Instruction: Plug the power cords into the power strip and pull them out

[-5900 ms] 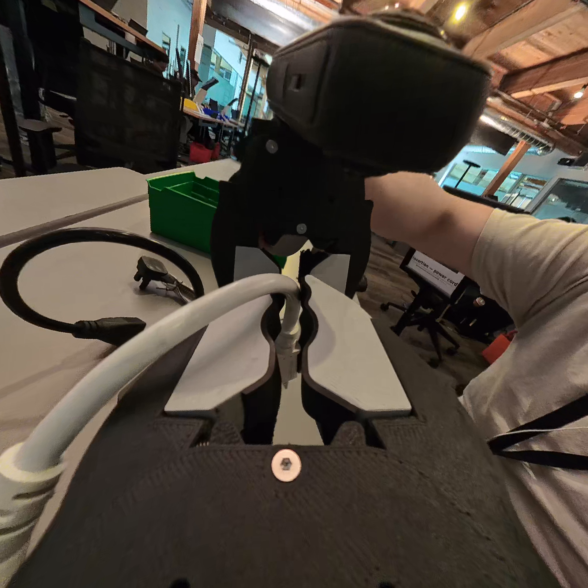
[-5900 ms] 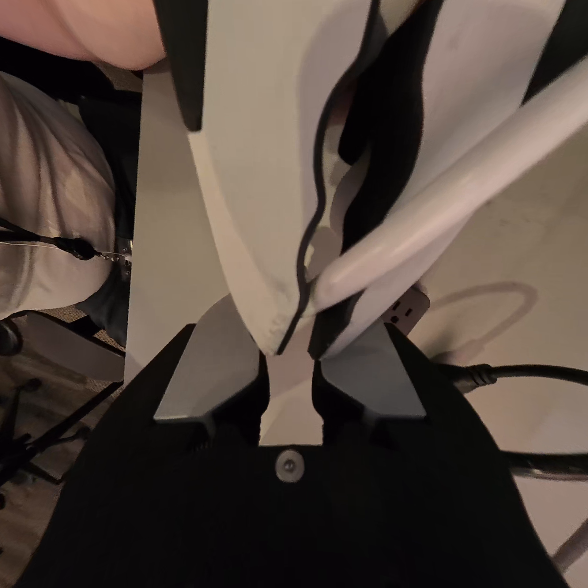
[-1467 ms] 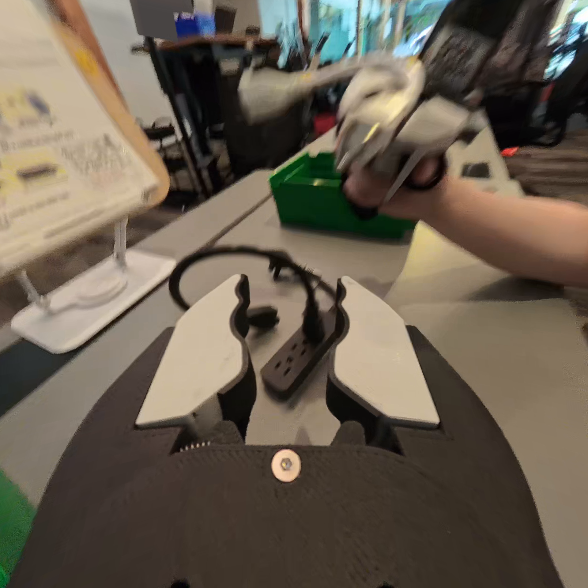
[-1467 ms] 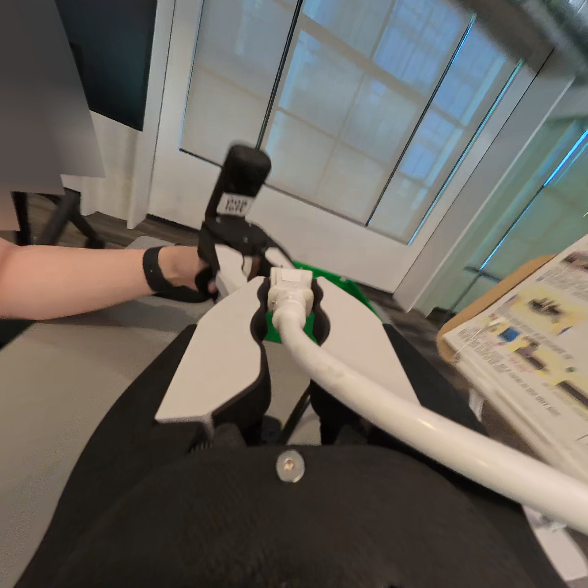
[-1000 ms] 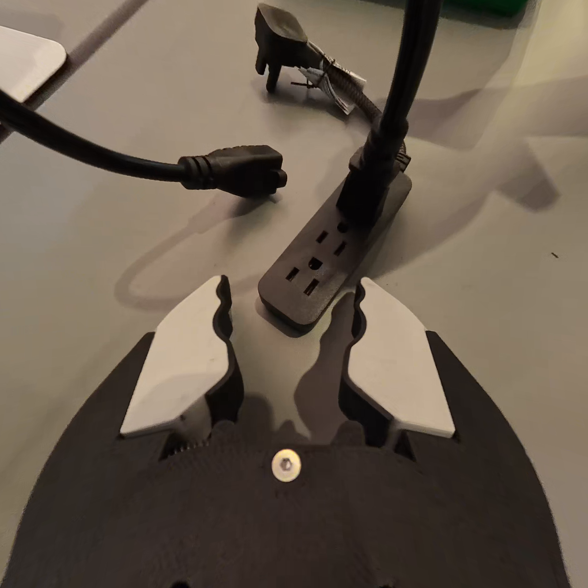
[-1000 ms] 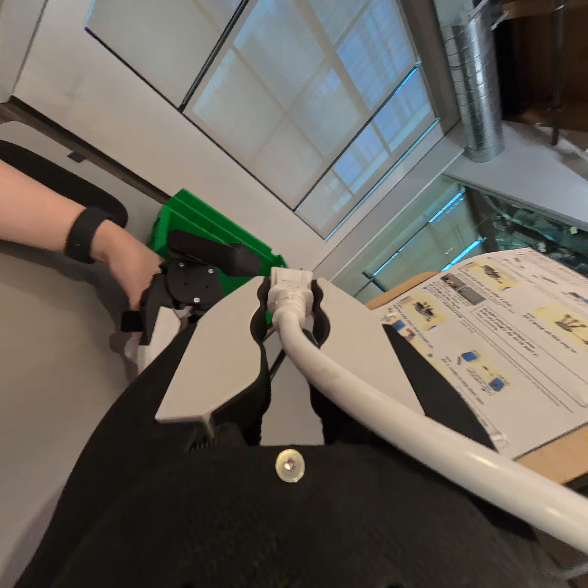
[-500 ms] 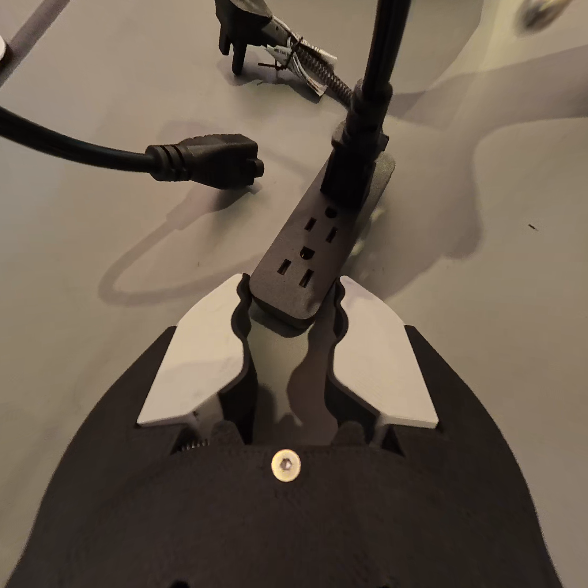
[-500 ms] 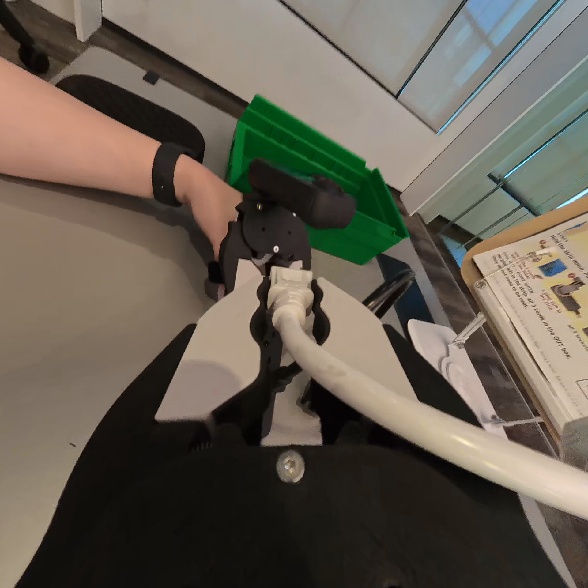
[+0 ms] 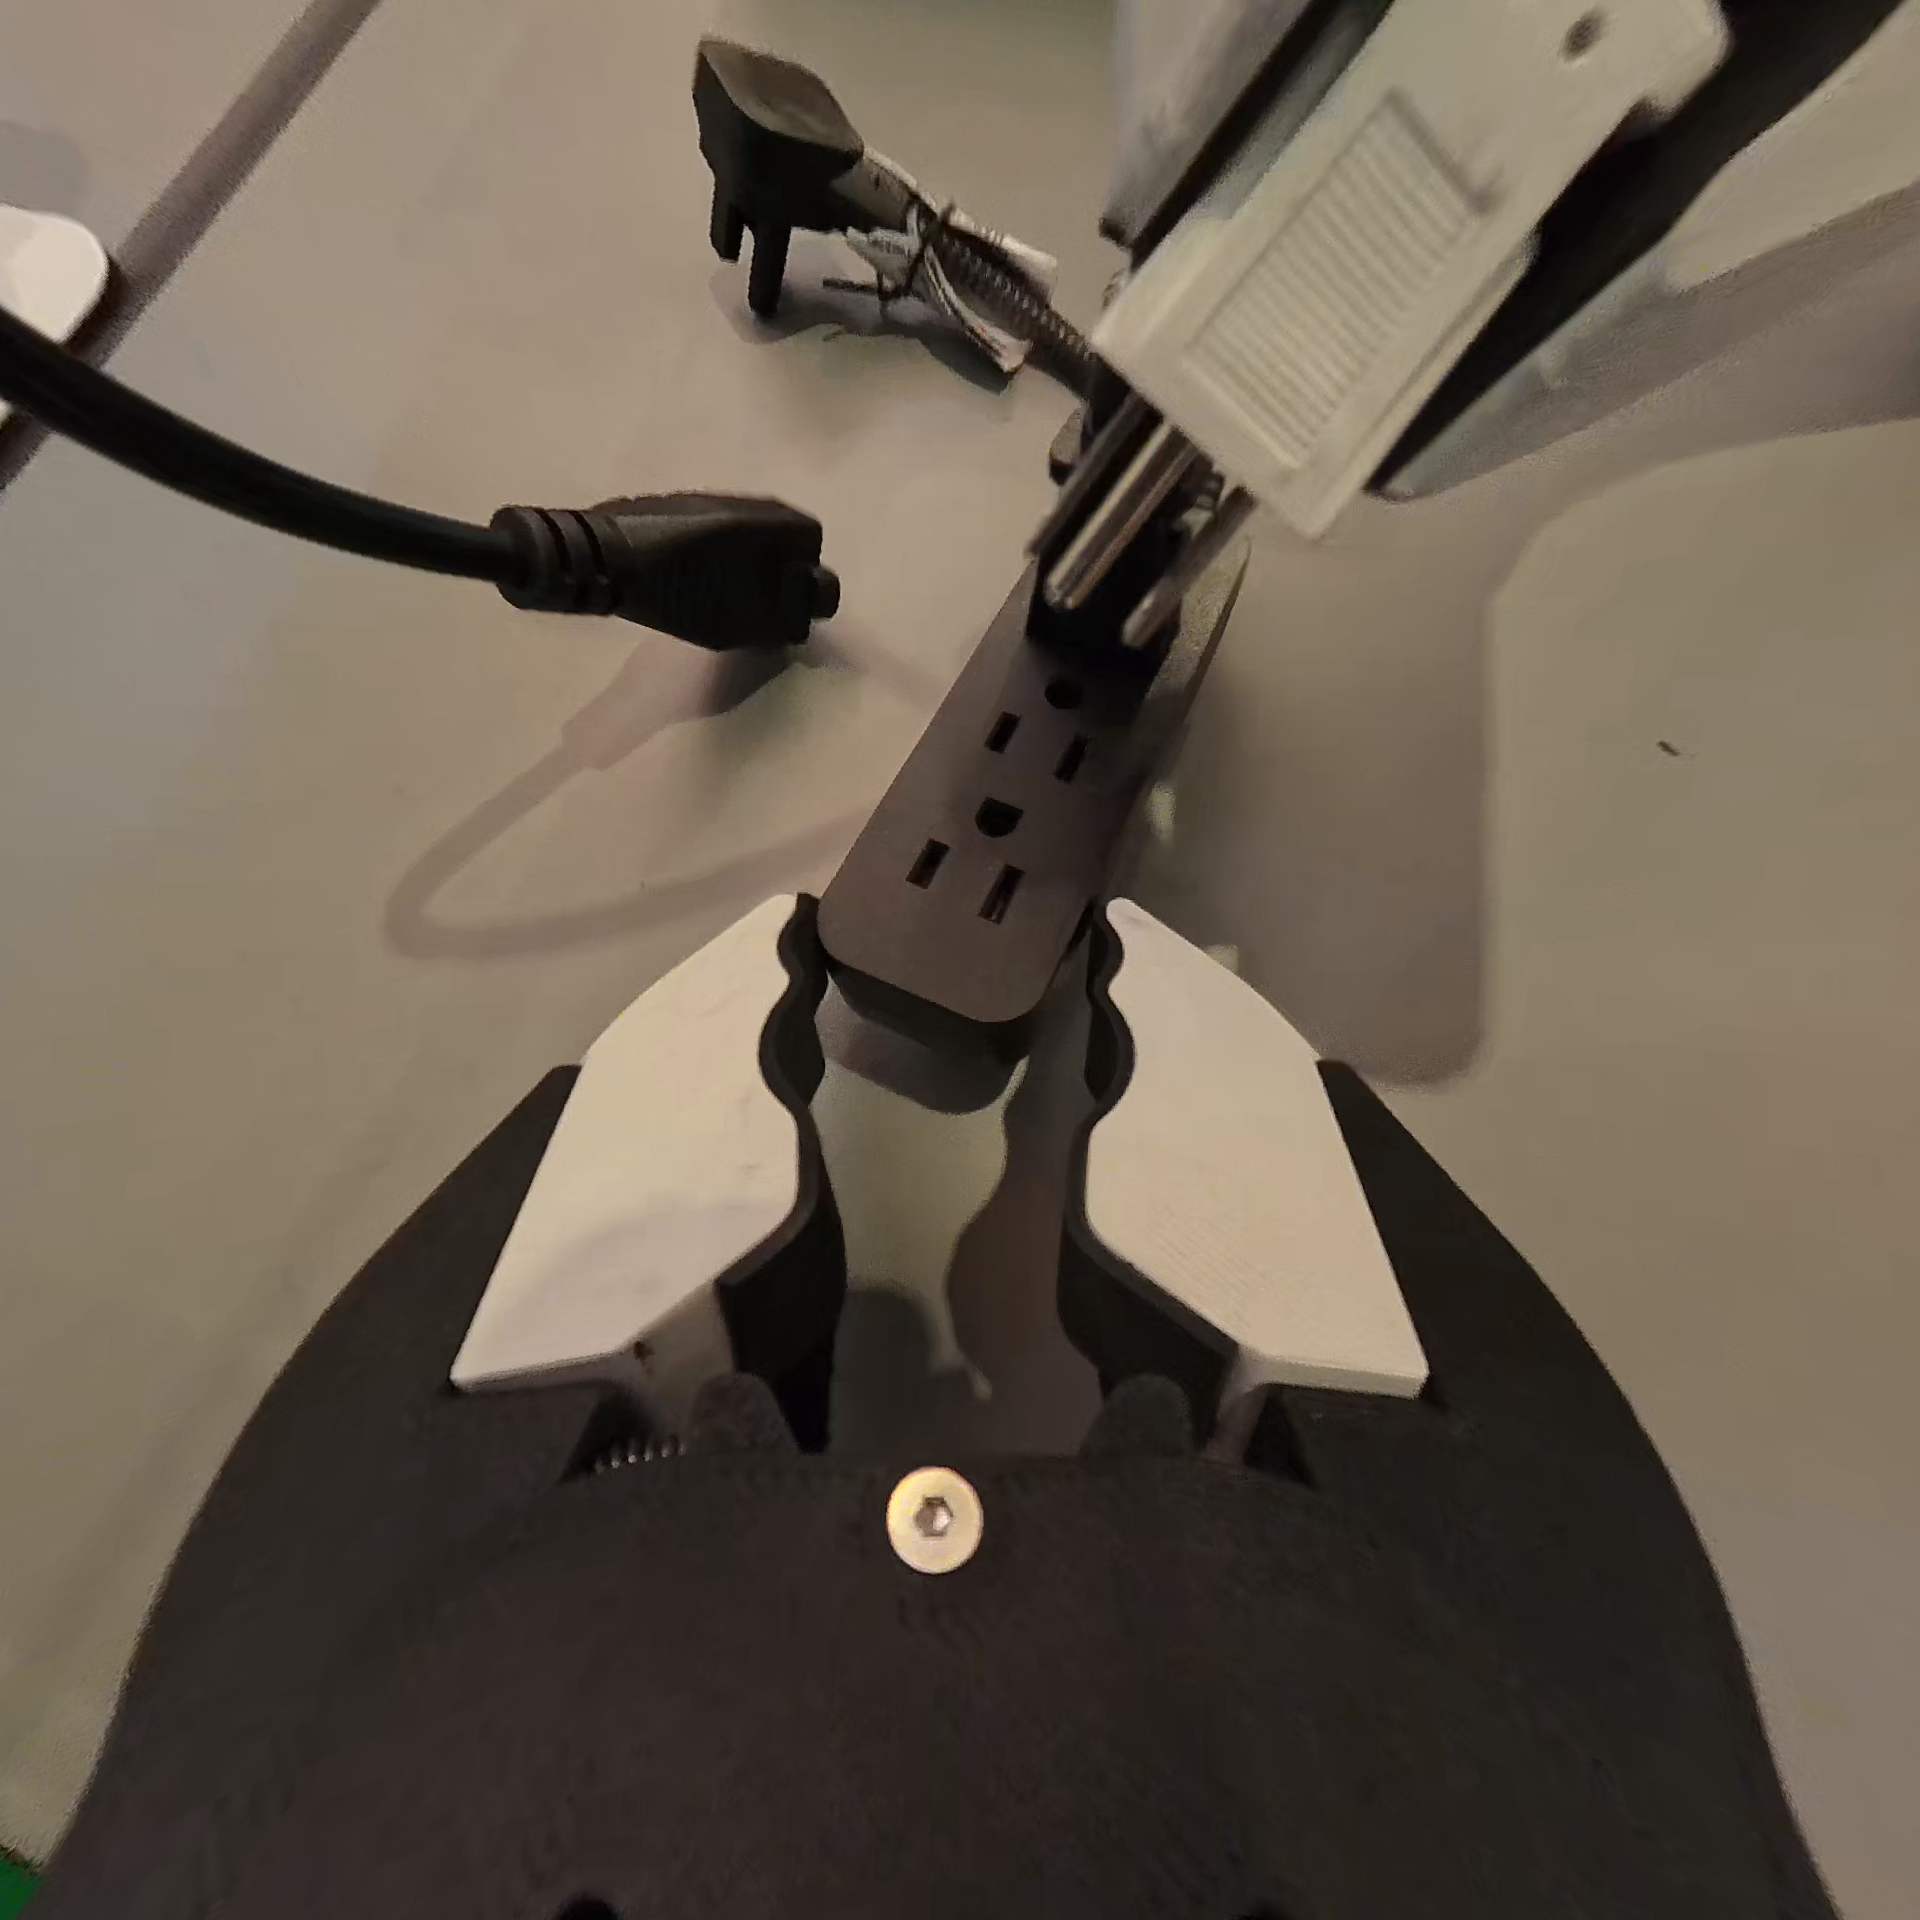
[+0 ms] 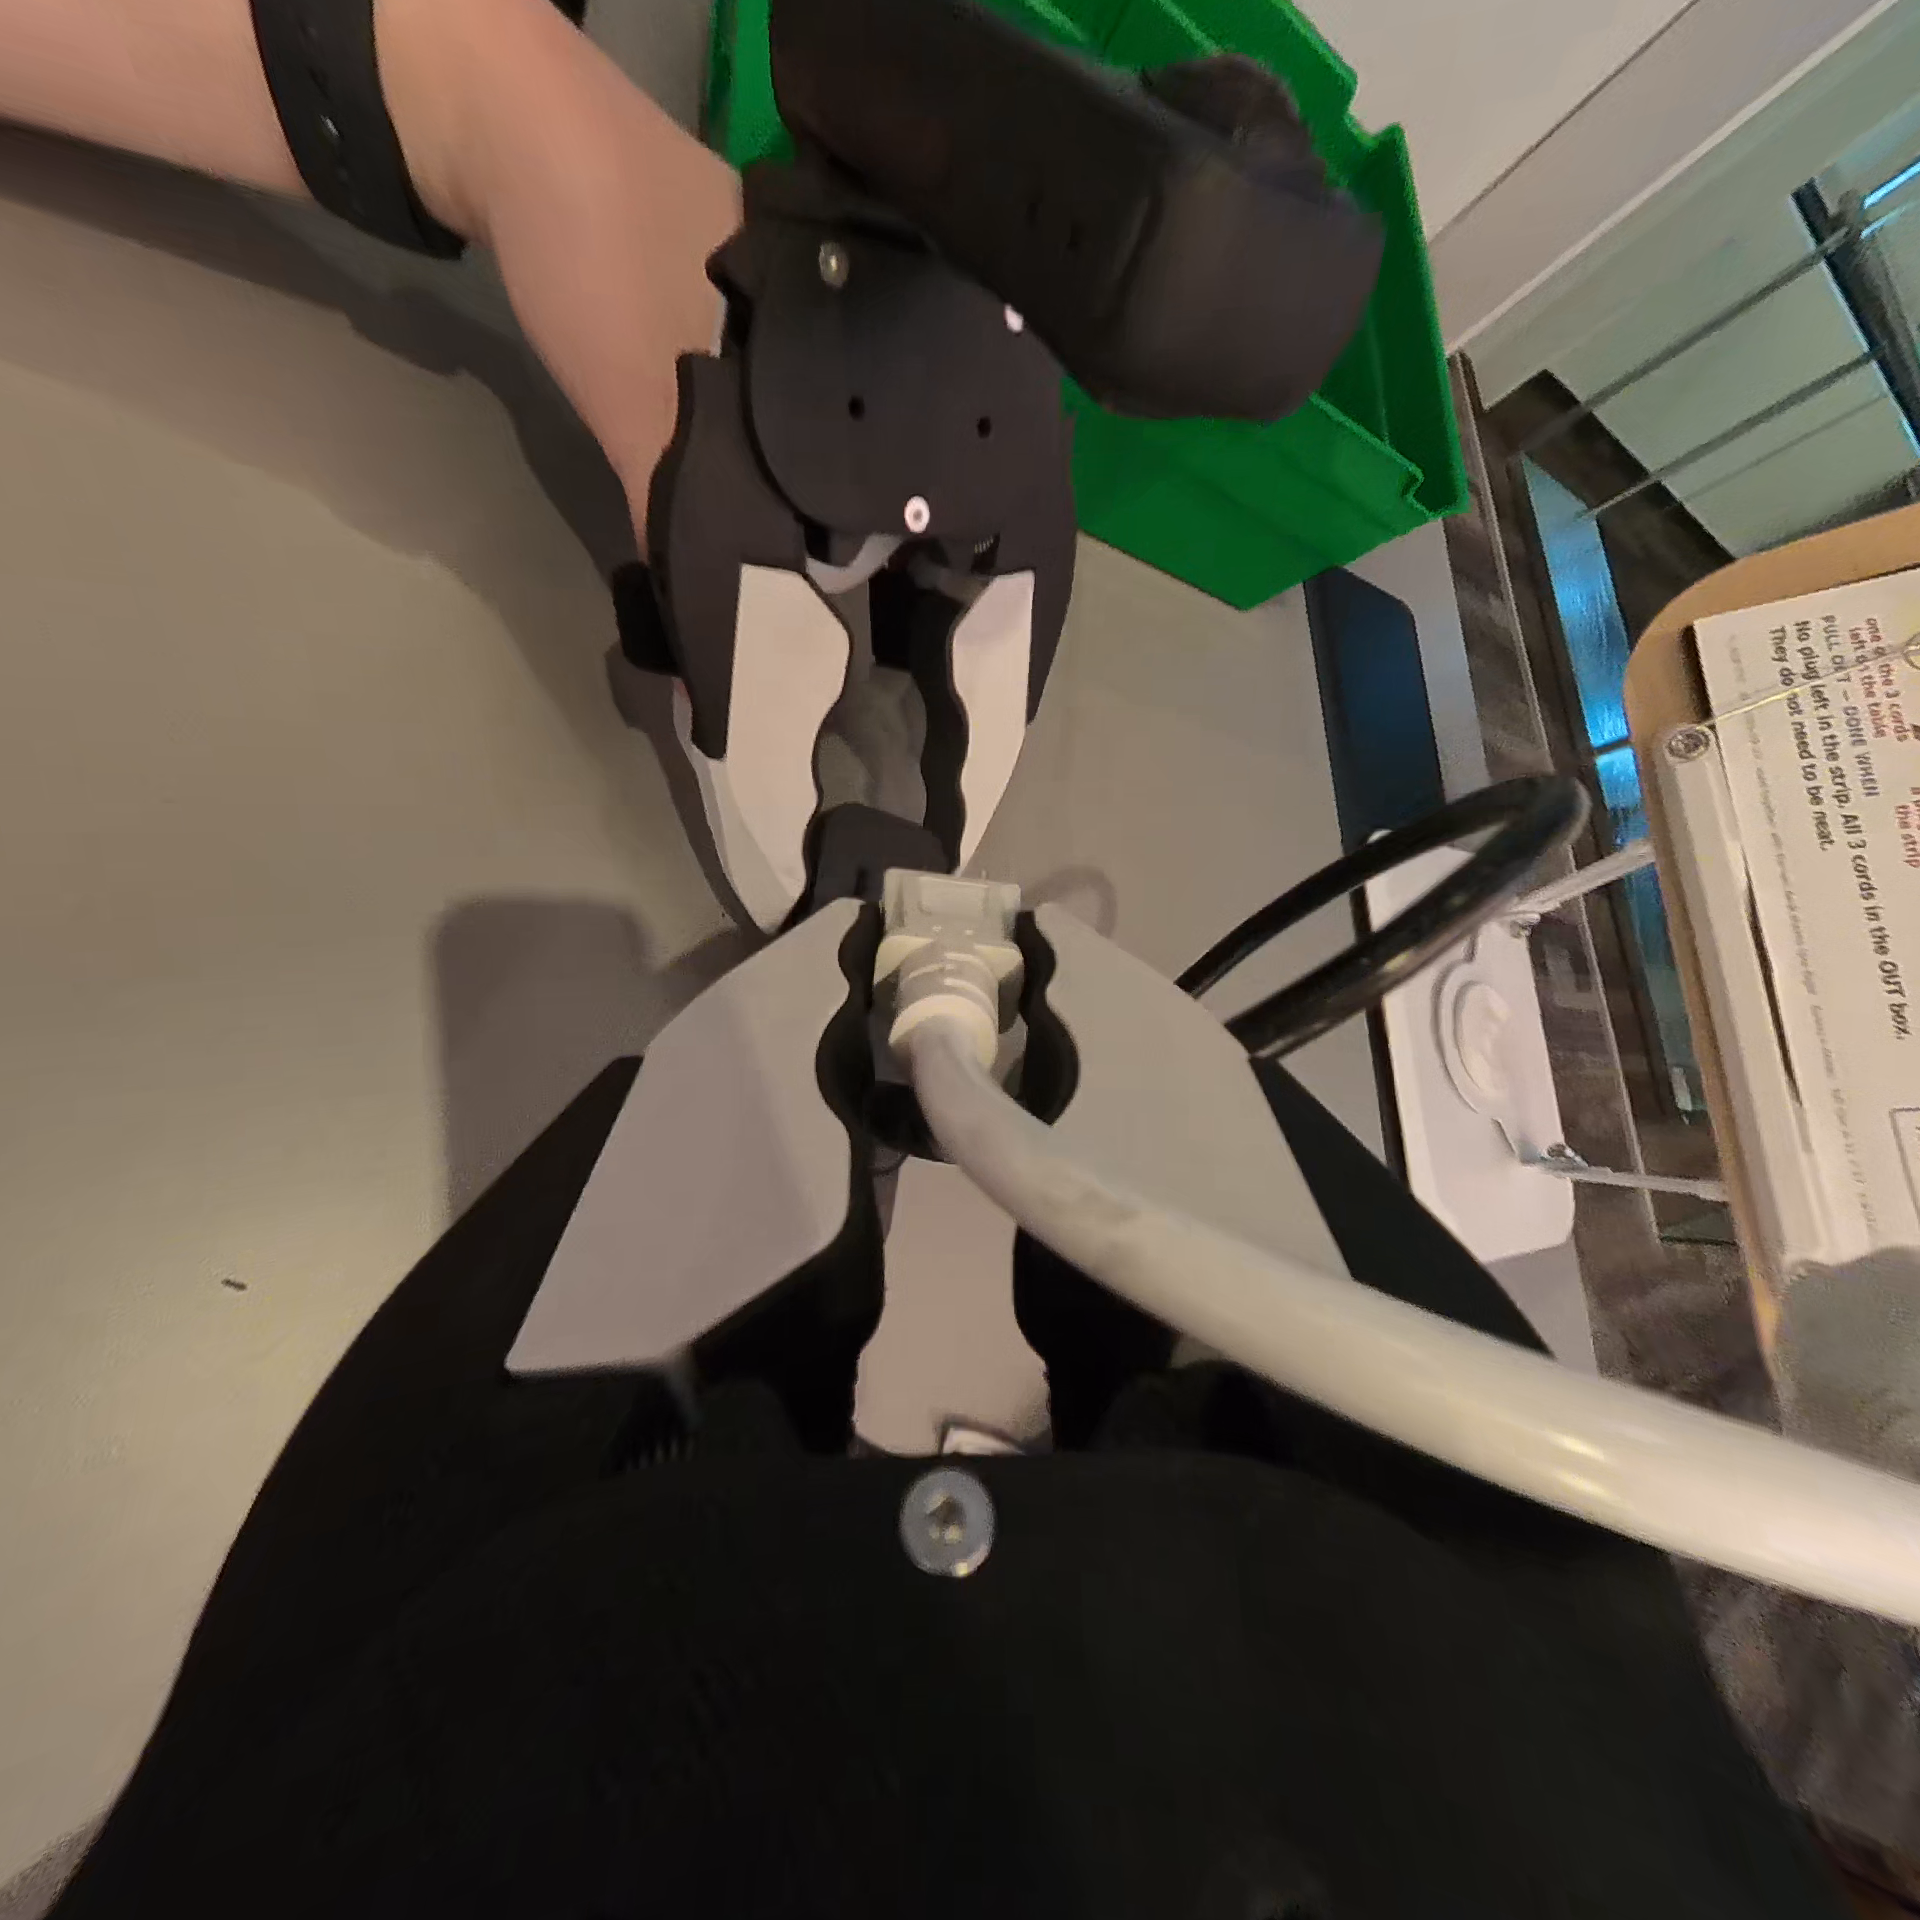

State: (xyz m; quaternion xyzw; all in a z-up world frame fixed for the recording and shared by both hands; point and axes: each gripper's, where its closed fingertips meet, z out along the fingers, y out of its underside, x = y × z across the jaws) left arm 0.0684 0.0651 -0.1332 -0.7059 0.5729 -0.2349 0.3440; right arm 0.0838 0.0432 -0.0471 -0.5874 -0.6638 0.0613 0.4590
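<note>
The left gripper (image 9: 948, 961) clamps the near end of the black power strip (image 9: 1023, 790), which lies on the grey table (image 9: 312, 831). Above its far end, the right gripper (image 10: 940, 920) pinches a white plug (image 9: 1320, 301), prongs just over the outlets. Beyond lie a loose black cord end (image 9: 675, 571) and a black plug (image 9: 774, 125)

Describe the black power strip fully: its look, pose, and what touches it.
The black power strip is a narrow matte bar, plastic by its look, lying flat on the grey table. Two empty outlets face up at its near end. The left claw holds that end from both sides. At the far end a black plug seems already seated. The white plug, in the right claw, hangs over the strip with its metal prongs bare, not yet inserted.
</note>
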